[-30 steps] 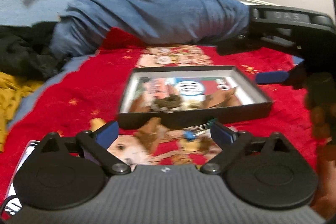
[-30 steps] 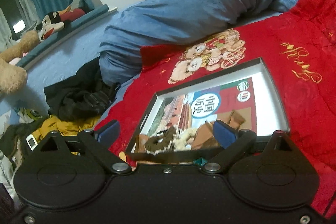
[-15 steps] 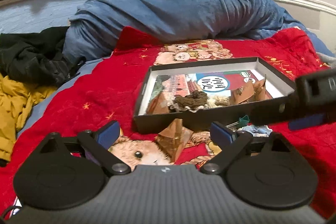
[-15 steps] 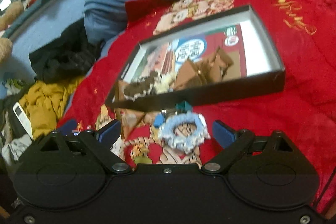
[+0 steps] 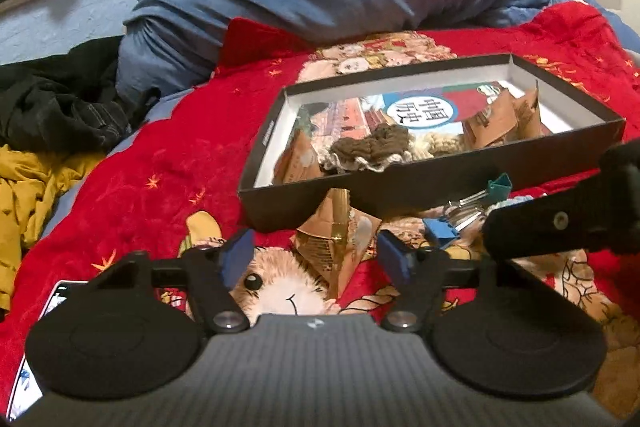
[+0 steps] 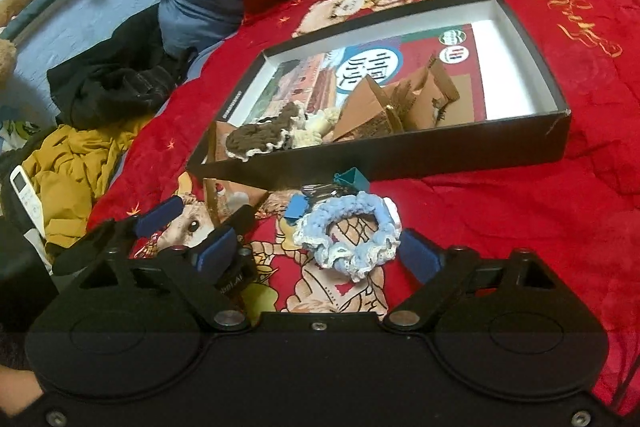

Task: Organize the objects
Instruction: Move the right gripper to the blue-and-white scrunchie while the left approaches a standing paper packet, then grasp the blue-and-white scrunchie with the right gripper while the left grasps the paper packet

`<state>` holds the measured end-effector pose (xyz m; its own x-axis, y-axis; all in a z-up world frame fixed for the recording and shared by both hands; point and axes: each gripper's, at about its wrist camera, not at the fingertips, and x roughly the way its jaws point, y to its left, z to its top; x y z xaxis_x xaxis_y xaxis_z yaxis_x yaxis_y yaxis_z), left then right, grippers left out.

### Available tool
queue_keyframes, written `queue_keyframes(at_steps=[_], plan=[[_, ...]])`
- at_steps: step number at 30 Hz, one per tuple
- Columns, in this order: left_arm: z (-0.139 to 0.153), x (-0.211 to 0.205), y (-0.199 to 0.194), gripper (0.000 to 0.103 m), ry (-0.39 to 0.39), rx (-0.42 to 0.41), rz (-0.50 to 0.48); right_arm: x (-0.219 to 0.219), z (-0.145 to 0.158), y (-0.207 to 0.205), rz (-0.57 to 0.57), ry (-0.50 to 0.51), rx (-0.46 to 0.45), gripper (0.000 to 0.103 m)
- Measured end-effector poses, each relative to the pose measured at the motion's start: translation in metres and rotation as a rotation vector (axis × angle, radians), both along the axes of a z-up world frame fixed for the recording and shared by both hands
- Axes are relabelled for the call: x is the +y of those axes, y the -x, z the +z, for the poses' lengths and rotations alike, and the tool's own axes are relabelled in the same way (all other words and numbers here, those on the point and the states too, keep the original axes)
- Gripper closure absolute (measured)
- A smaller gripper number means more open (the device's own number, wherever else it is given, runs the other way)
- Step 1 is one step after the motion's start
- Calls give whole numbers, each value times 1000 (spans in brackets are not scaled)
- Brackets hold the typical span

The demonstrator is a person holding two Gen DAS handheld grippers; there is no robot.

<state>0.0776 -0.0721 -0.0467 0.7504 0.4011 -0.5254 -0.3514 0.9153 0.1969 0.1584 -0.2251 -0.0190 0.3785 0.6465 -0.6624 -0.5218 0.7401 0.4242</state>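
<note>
Book (image 5: 404, 115) lying flat in the black box (image 5: 440, 187): white disc on its cover carries four large dark Chinese characters, 中国历史, seen upside down from the left wrist view. Same disc shows in the right wrist view, partly hidden.

Top corner of the cover: small green-and-white round emblem with a red mark below it; lettering too small to read.

Red blanket (image 6: 576, 27): gold embroidered script, not legible.

Box's left wall: a thin line of white print, unreadable.

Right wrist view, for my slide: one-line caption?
Right gripper open around a blue crocheted scrunchie beside the black box.
</note>
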Motion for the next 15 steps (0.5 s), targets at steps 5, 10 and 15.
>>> queue_keyframes(at_steps=[5, 10, 15], plan=[[-5, 3, -6, 62, 33, 41, -20, 2, -7, -5, -9, 20, 18, 19], [-3, 10, -3, 65, 75, 35, -12, 6, -9, -9, -19, 15, 25, 19], [0, 10, -1, 66, 88, 34, 7, 12, -10, -9, -9, 30, 21, 21]])
